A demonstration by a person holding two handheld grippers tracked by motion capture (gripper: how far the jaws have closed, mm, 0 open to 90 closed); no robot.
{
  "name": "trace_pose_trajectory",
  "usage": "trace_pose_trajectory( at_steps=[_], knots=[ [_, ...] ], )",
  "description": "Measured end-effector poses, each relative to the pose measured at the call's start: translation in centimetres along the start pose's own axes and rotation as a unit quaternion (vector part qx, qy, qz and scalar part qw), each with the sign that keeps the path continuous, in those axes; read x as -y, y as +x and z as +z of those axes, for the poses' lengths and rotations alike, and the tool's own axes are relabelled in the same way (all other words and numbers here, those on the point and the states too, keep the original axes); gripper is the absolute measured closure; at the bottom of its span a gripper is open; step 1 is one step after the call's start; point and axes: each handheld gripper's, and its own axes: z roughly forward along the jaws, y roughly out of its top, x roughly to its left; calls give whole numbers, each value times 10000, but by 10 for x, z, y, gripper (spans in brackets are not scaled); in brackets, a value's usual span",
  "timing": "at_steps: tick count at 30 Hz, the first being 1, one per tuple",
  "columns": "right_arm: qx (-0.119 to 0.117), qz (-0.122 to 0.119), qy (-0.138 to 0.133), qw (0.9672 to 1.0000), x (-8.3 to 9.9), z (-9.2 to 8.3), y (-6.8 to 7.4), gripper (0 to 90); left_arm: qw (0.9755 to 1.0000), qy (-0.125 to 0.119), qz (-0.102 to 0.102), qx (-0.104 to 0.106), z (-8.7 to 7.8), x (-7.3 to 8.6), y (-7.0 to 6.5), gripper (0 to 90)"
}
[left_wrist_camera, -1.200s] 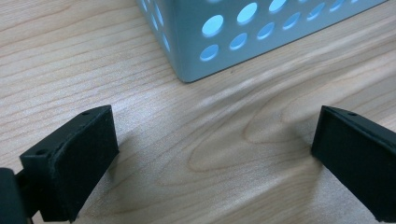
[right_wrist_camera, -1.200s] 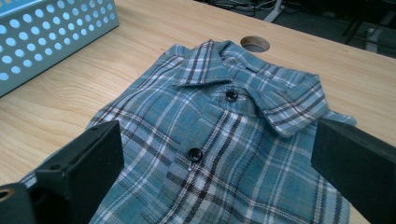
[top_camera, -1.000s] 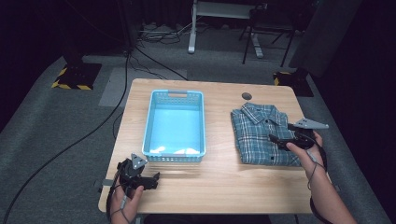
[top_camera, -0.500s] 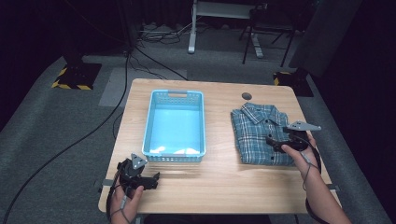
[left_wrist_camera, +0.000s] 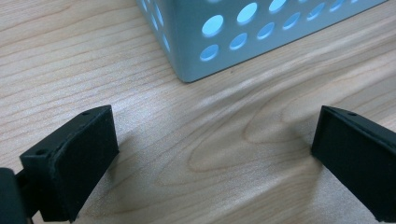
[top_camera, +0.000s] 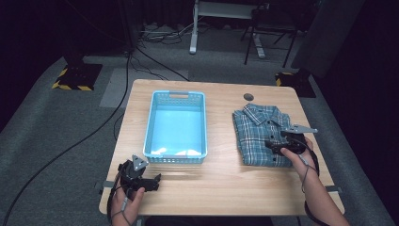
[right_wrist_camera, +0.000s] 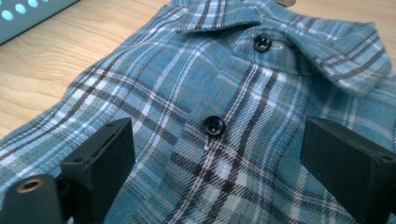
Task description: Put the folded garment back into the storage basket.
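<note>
A light wooden table (top_camera: 221,188) stands on grey carpet (top_camera: 56,141) in a dim room, with black cables (top_camera: 70,146) trailing across the floor, yellow-and-black striped bases (top_camera: 70,85) at both sides, and a white desk frame (top_camera: 195,28) behind.

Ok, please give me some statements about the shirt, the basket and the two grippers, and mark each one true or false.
1. The plaid shirt lies folded on the table. True.
2. The blue basket holds the shirt. False: the shirt lies to its right, on the wood.
3. The right gripper is over the shirt with fingers apart. True.
4. The left gripper grips the basket. False: it is open near the basket's corner.
</note>
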Motion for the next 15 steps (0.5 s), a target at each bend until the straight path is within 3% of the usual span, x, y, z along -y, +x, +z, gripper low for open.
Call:
trace_pose_trajectory(
  at_steps=[6,7,15],
  knots=[
    [-104,-61,116,9999,4,6,0,192,10000,-2,-1,0,0,0,0,3],
    [-96,-96,251,9996,6,9,0,232,10000,-2,-2,0,0,0,0,3],
    [236,-4,528,9983,11,14,3,299,10000,0,-1,0,0,0,0,3]
  ],
)
